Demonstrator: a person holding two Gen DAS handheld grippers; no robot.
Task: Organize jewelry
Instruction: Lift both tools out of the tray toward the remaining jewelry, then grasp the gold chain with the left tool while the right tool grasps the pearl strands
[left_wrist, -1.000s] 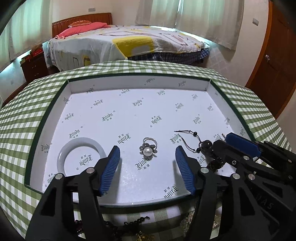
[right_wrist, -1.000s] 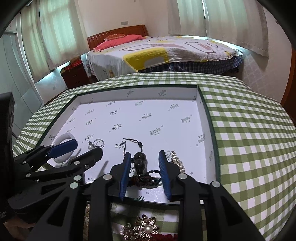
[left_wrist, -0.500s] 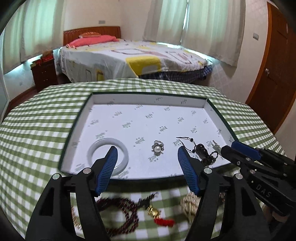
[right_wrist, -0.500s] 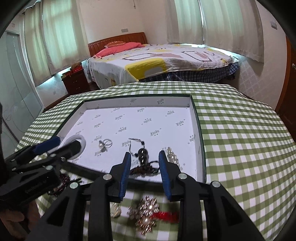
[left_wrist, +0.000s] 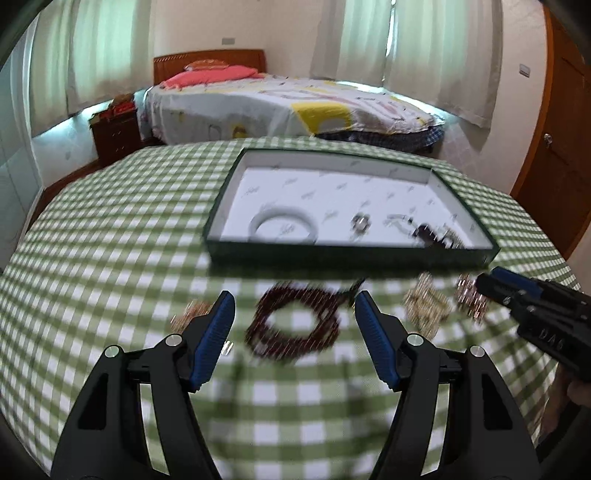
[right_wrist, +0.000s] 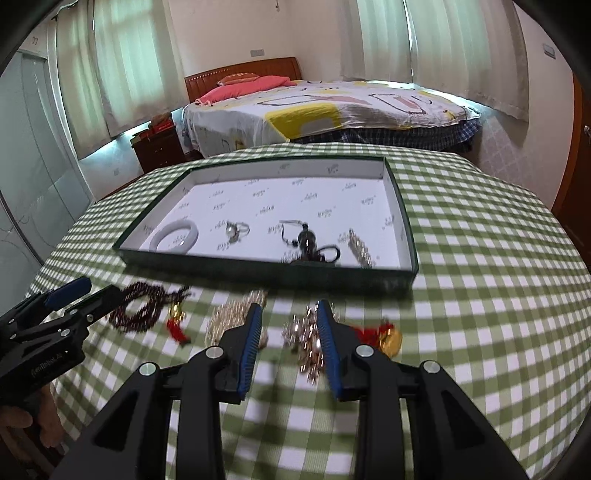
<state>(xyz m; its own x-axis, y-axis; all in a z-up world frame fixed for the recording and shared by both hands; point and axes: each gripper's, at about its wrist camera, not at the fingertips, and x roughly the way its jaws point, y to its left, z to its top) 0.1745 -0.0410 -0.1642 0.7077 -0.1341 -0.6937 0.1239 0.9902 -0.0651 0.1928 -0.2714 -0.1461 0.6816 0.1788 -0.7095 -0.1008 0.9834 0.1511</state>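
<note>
A dark green tray (left_wrist: 332, 254) with a white printed lining holds a white bangle (left_wrist: 284, 229), a pearl ring (left_wrist: 360, 223), a dark pendant on a cord (right_wrist: 306, 240) and a crystal strip (right_wrist: 360, 247). On the checked cloth in front of it lie a dark red bead bracelet (left_wrist: 295, 325), a gold bead piece (right_wrist: 232, 317), a rose-gold brooch (right_wrist: 306, 339) and a gold charm with a red tassel (right_wrist: 388, 336). My left gripper (left_wrist: 292, 295) hangs open above the bead bracelet. My right gripper (right_wrist: 289, 308) stands narrowly open above the brooch, holding nothing.
The round table wears a green and white checked cloth (right_wrist: 480, 258). A bed (right_wrist: 332, 107), a nightstand (right_wrist: 159, 147) and a wooden door (left_wrist: 554, 147) lie beyond it. A person's hand (right_wrist: 22, 424) holds the left gripper's handle.
Both grippers have drawn back from over the tray to the near side of the table. The loose jewelry on the cloth has come into view. The pendant stayed in the tray.
</note>
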